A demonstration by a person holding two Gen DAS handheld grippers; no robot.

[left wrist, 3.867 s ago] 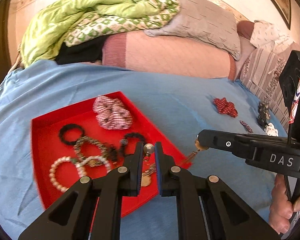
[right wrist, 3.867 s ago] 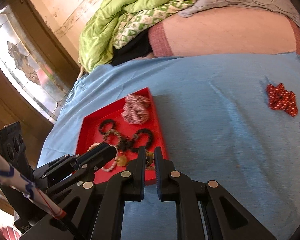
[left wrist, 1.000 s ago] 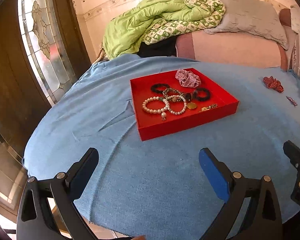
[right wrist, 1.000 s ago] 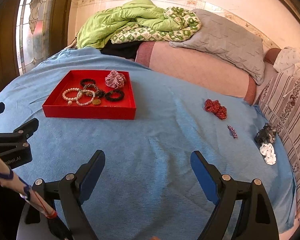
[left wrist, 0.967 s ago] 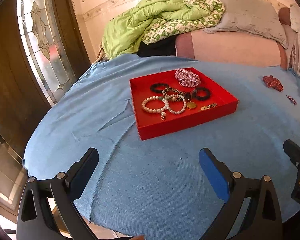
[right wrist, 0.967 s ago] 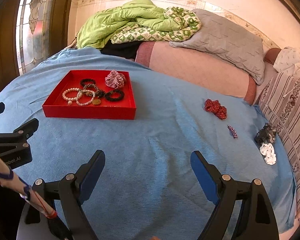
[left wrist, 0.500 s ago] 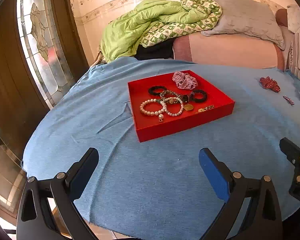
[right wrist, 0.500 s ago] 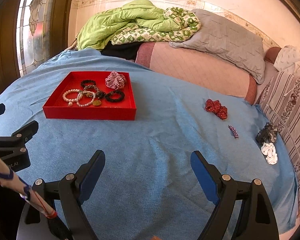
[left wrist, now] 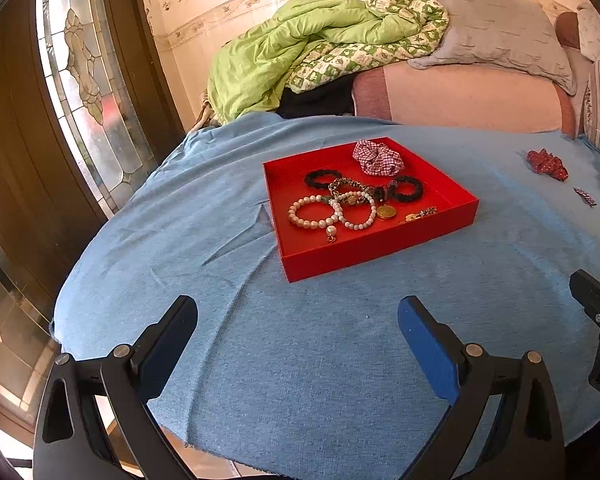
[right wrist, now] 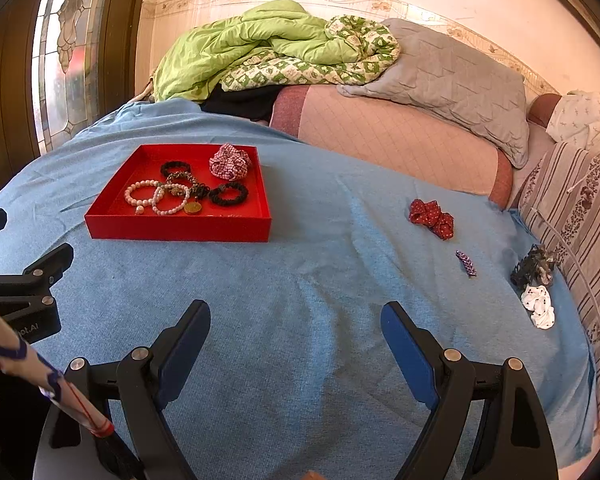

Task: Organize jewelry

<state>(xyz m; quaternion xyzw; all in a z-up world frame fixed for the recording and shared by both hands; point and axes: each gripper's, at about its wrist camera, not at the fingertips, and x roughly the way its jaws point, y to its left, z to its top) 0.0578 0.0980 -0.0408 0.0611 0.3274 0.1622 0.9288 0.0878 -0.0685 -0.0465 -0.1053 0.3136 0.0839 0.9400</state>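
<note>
We hold our left tool (left wrist: 298,316) and our right tool (right wrist: 296,320) low over the blue bedspread (right wrist: 320,280), both with fingers spread wide apart and gripping nothing. Ahead of the left tool, and ahead-left of the right, sits the shallow red rectangular tray (left wrist: 380,246) holding white pearl bracelets (left wrist: 312,212), black hair ties (left wrist: 408,190) and a checked fabric scrunchie (left wrist: 378,157). Ahead-right of the right tool, well apart from the tray, a red dotted scrunchie (right wrist: 432,216), a small purple hair clip (right wrist: 466,263) and a black-and-white scrunchie pile (right wrist: 536,280) lie on the bed.
</note>
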